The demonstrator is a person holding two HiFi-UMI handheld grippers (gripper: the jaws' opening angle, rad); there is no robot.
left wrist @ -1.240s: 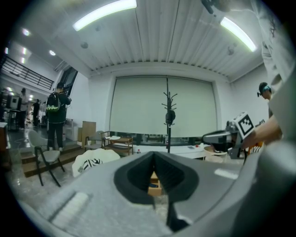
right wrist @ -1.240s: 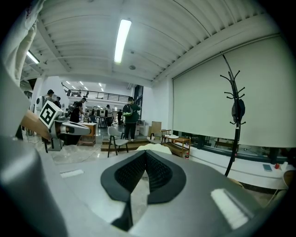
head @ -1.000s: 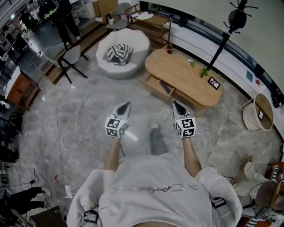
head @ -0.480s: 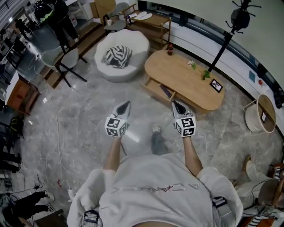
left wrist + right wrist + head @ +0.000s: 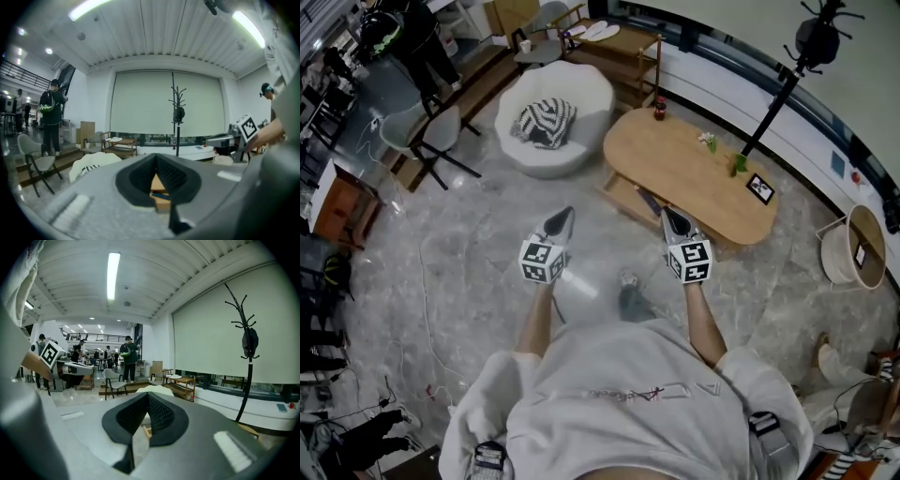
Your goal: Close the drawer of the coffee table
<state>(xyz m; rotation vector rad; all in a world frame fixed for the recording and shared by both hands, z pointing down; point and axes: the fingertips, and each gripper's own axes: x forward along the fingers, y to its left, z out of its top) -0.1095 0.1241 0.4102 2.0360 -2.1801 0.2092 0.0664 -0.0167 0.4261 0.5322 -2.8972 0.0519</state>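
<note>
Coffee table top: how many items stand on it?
4: a bottle at the far-left end, then white flowers, a green plant and a framed picture toward the right end.

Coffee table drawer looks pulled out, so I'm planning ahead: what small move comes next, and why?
Probably bring the shut right tool forward and down to the drawer front: it stands open from the coffee table, the tool apparently short of it.

A: What sort of place?
B: Lab/test hall w/ a mock living rm: coffee table (image 5: 694, 169), white armchair (image 5: 581, 94), coat stand (image 5: 773, 103), big blind (image 5: 140, 103).
A: Not a home?
B: No. Cables (image 5: 425, 309) across the floor (image 5: 469, 244), spare chairs (image 5: 427, 141), ppl (image 5: 127, 357) standing, strip lights (image 5: 111, 275), balcony rail (image 5: 86, 337) at back.
</note>
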